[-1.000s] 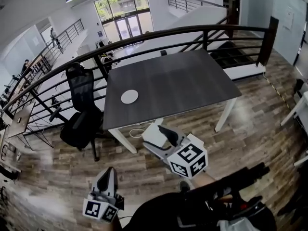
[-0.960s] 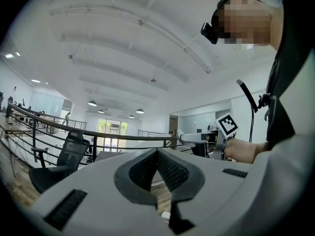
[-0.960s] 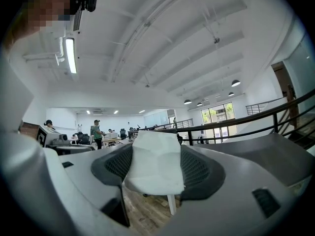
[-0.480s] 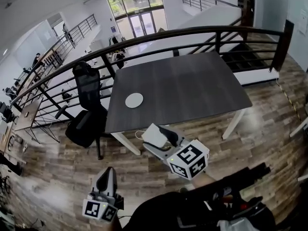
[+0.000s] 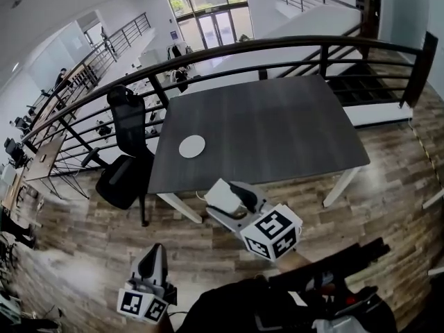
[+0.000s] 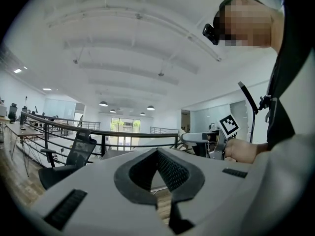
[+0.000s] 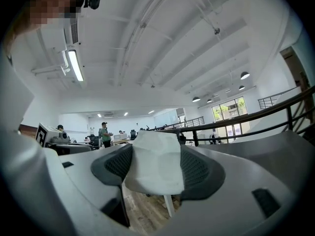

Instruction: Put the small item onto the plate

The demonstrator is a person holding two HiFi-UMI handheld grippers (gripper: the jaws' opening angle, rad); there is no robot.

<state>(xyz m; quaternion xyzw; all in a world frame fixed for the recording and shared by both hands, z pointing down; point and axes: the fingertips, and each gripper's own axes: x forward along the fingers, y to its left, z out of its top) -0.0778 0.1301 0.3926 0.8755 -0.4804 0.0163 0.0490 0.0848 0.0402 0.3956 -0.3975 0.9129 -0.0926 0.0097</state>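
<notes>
head view: one dark table [image 5: 277, 130], one white plate [image 5: 192, 146] on its left part, one black office chair [image 5: 125, 165] beside it, and two grippers over the wood floor [image 5: 388, 179], short of the table. the right gripper [image 5: 227, 189] carries the one small white item [image 5: 216, 198] near the table's front edge, well apart from the plate. the item juts past the jaw tips toward the table. the left gripper [image 5: 155, 252] is lower left.

left gripper view: jaw tips meet, nothing between them.

right gripper view: both pads press the item's sides. it stands roughly upright; long axis unclear.
</notes>
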